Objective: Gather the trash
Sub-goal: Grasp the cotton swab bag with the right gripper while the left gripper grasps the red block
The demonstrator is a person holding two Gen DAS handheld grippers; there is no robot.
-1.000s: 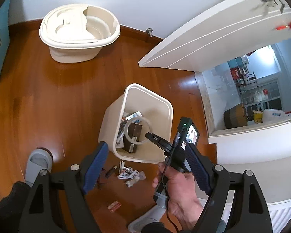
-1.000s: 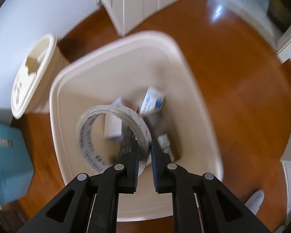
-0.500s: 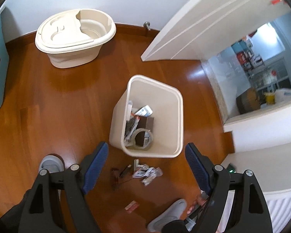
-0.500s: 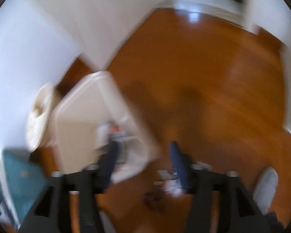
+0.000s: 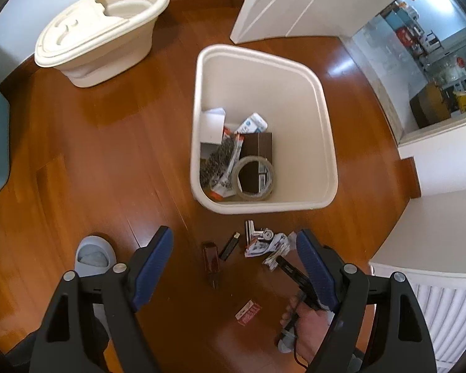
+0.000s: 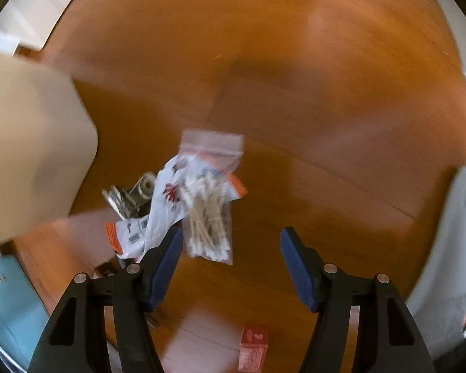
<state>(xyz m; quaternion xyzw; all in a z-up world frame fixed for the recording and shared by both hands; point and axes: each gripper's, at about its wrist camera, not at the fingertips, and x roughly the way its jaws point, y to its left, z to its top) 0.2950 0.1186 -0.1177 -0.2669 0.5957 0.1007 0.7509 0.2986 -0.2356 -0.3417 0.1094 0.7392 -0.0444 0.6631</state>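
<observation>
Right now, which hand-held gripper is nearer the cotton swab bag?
Right. The right hand-held gripper hangs just above the cotton swab bag, jaws closing, empty; the left hand-held gripper sits farther back.

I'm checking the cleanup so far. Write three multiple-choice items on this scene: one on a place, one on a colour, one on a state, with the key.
1. Where does the grey roll of packing tape lie?
A. Inside the cream plastic waste bin
B. On the wooden floor
C. On the oval cream tub

2. What colour is the small flat packet on the wooden floor between the gripper arms?
A. Green
B. Red
C. Yellow

3. How does the right gripper stand?
A. Clamped on the tape roll
B. Clamped on the red packet
C. Apart, gripping nothing

Key: 1 A, the roll rests among the trash in the bin. 2 B, its face is red. 3 C, the jaws are closing with only floor and an edge of the clear bag of cotton swabs between them.
</observation>
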